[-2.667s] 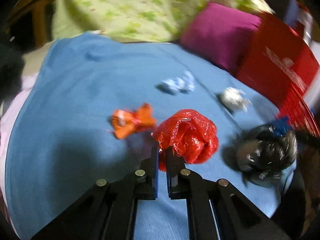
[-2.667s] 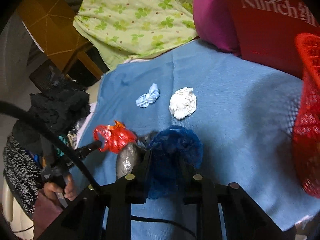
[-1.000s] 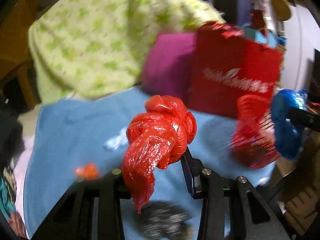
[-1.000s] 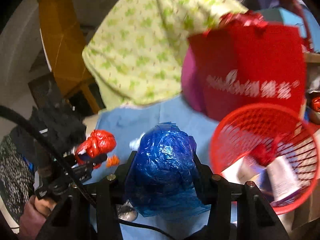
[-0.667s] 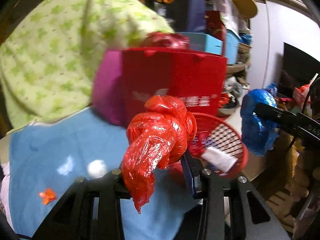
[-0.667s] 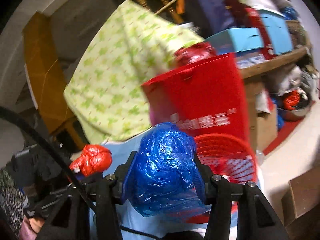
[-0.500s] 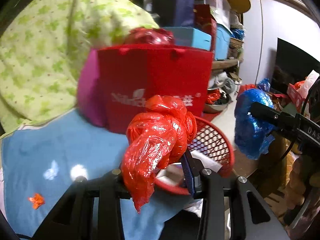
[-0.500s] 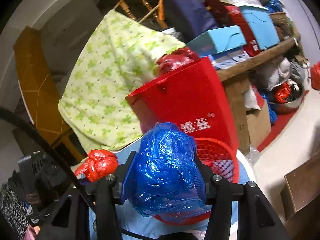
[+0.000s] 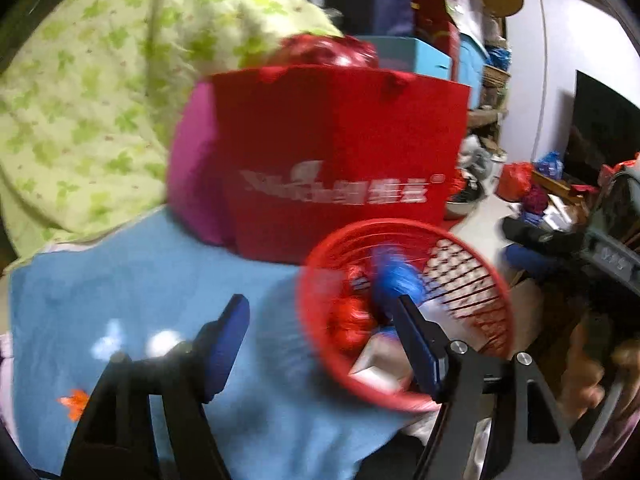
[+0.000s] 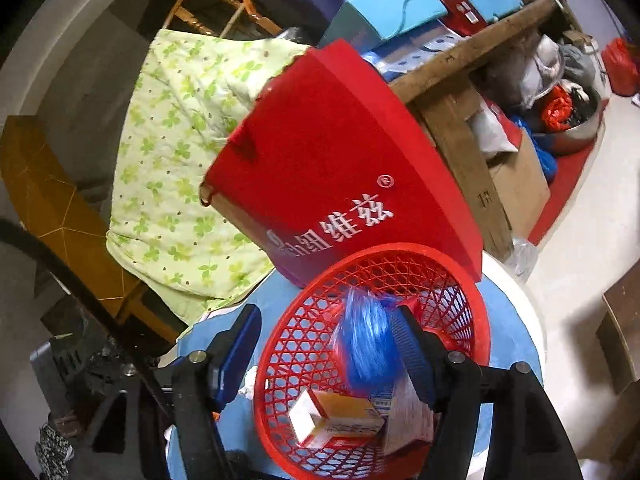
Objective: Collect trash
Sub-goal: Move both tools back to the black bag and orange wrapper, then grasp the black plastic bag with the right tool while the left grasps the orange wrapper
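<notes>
Both bags are out of my grip now. Half a sec ago my left hand-held gripper (image 9: pixel 320 316) was clamped on the red bag (image 9: pixel 352 322) and my right hand-held gripper (image 10: pixel 326 328) on the blue bag (image 10: pixel 366 344); now both sets of jaws stand wide apart w/ nothing between them.

Left view: red bag sits inside the red basket (image 9: pixel 472 264), blurred, w/ the blue one just beside it, a bit further in. Right view: blue bag is a motion-blurred streak inside the basket rim, above a small orange-and-white box (image 10: pixel 336 420); can't tell if it's landed yet.

Basket sits on the blue cloth (image 9: pixel 152 272) at its edge, just in front of the red shopping bag (image 9: pixel 340 160), which was there before too. Still lying on the cloth, well apart from the basket: a white wad (image 9: pixel 162 342), a pale blue scrap (image 9: pixel 108 340), an orange wrapper (image 9: pixel 74 402). Green patterned blanket (image 9: pixel 100 80) behind, same as earlier.
</notes>
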The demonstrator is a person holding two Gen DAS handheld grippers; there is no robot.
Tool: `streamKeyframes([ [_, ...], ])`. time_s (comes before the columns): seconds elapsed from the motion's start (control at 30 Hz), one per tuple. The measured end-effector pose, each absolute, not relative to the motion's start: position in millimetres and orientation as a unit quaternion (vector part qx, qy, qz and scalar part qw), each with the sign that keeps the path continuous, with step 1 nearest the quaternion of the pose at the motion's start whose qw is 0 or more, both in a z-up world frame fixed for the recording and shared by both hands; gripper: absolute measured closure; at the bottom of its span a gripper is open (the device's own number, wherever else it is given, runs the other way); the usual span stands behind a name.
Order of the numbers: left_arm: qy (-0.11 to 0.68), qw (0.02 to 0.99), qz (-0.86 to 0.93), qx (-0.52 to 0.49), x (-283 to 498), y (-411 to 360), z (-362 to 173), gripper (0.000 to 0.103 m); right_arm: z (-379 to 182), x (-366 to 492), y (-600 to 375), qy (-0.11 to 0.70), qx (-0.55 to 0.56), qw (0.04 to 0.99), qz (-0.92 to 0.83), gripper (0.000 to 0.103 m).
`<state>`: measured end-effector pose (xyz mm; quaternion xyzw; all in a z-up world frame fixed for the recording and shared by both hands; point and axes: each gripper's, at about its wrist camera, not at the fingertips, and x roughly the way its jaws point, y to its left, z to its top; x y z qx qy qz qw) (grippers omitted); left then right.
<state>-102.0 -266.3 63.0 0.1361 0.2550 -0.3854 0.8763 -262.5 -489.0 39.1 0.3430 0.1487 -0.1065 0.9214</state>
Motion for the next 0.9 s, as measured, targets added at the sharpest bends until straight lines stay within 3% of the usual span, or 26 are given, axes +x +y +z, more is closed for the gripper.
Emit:
streamKeyframes([
  [0.3,0.237,0.94,-0.206,0.131,-78.8,-101.8,44.7,0.028,70.9,-256.5,-410.9,0.136,0.266,0.954,-0.023,0.032],
  [0.5,0.25,0.96,-0.091,0.092,-70.7,1.4,28.4,0.027,75.3,-221.1,-334.3,0.171,0.214,0.96,0.063,0.032],
  [0.9,0.315,0.947,-0.049,0.051,-38.9,60.5,-22.8,0.027,-51.2,-110.8,-219.0,0.396,0.173,0.889,0.148,0.032],
])
